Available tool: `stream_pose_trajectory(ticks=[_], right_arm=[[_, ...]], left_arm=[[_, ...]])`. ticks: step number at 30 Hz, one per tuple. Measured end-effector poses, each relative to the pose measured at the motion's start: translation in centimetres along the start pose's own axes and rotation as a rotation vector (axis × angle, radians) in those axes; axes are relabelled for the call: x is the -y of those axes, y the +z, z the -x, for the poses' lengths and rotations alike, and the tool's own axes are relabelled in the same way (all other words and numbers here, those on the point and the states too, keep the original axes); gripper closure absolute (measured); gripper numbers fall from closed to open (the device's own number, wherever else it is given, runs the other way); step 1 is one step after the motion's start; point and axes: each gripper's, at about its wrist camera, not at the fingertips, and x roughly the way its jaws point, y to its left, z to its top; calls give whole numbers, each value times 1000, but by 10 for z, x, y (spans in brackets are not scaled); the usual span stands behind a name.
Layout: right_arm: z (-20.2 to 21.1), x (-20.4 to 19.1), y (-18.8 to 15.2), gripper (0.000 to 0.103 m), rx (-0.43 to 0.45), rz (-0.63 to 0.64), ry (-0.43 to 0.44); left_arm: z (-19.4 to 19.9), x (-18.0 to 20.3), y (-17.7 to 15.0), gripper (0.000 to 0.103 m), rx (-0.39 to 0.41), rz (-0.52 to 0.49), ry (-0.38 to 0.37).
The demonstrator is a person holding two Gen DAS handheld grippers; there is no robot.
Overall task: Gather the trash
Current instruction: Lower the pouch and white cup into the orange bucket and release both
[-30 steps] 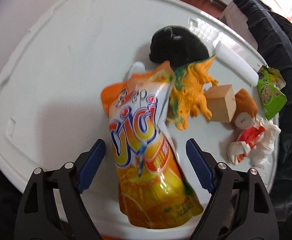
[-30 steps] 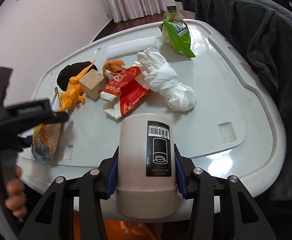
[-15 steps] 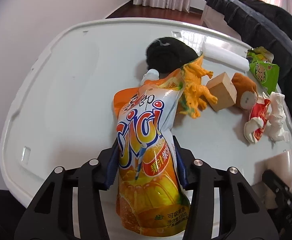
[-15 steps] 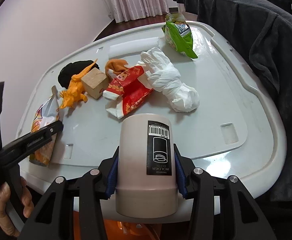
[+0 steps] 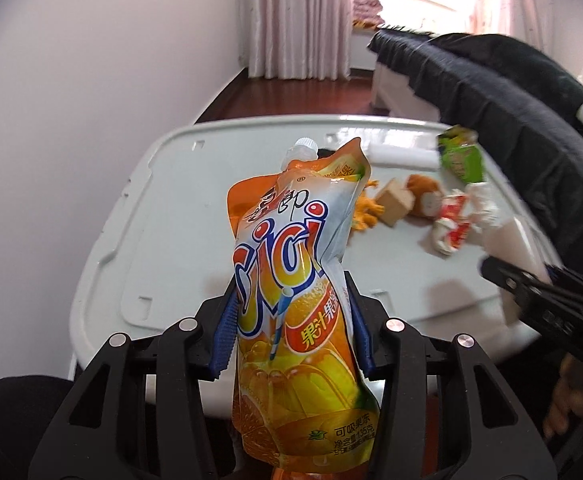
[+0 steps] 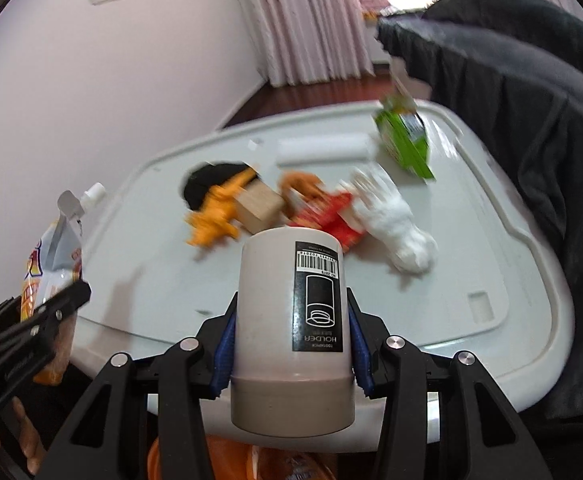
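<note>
Left gripper (image 5: pixel 291 328) fingers pressing both sides of an orange-and-yellow foil juice pouch with a white screw cap (image 5: pixel 295 280), holding it clear above the pale grey plastic surface (image 5: pixel 171 216). Right gripper (image 6: pixel 291 344) fingers clamping a cream cylindrical toothpick holder with a black barcode label (image 6: pixel 291 320). Lying beyond on the surface: orange toy dinosaur (image 6: pixel 215 216), wooden block (image 6: pixel 259 208), red wrapper (image 6: pixel 331 216), crumpled white tissue (image 6: pixel 395 224), green snack packet (image 6: pixel 403 140).

Juice pouch (image 5: pixel 291 300): formerly flat on the table (image 5: pixel 163 240) between parted pads, now clamped by the left claw (image 5: pixel 291 328) and raised clear of the surface, spout uppermost. Toothpick holder (image 6: pixel 291 332): carried slightly higher in the right claw (image 6: pixel 289 348).
</note>
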Motion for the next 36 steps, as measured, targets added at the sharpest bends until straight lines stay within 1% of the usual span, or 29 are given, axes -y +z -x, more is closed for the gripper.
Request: stream_pose_trajectory(ticks=[1,2,4,8,10,13,16,19,22,24,27,30,36], right_arm=[[6,-5,-2,56,16,17,10],[10,-8,-3,56,25,26,20],[22,-15,-11,56,32,47,45],[41,-24,-32,56,22,61,64],[50,-26,-41,56,12,62,75],[64,-30,-53,56,4,64,80],[77,-32,-64,56,-16,61,91],[88,-36,-77,56,-56,63,107],[93,-41,-89,56,-100,83,117],[94,-45,-96,56,-120,99,116],[87,-49,-104,56,-149,115,108],[74,-52,-109,56,-197,124,104],[57,-46,-117,56,-265,98,94]], left_arm=[[11,-1,-4,57,11,-10,-11],[12,7,-3,57,18,-20,-13],[28,9,-12,57,38,-49,-21],[44,10,-28,57,37,-70,-55],[51,10,-37,57,37,-81,-61],[54,10,-47,57,24,-89,-80],[55,12,-61,57,-13,-104,-99],[54,15,-76,57,-72,-118,-132],[53,17,-88,57,-123,-136,-152],[49,17,-94,57,-154,-128,-158],[39,17,-102,57,-199,-115,-165],[27,20,-108,57,-256,-120,-172],[6,21,-117,57,-353,-106,-180]])
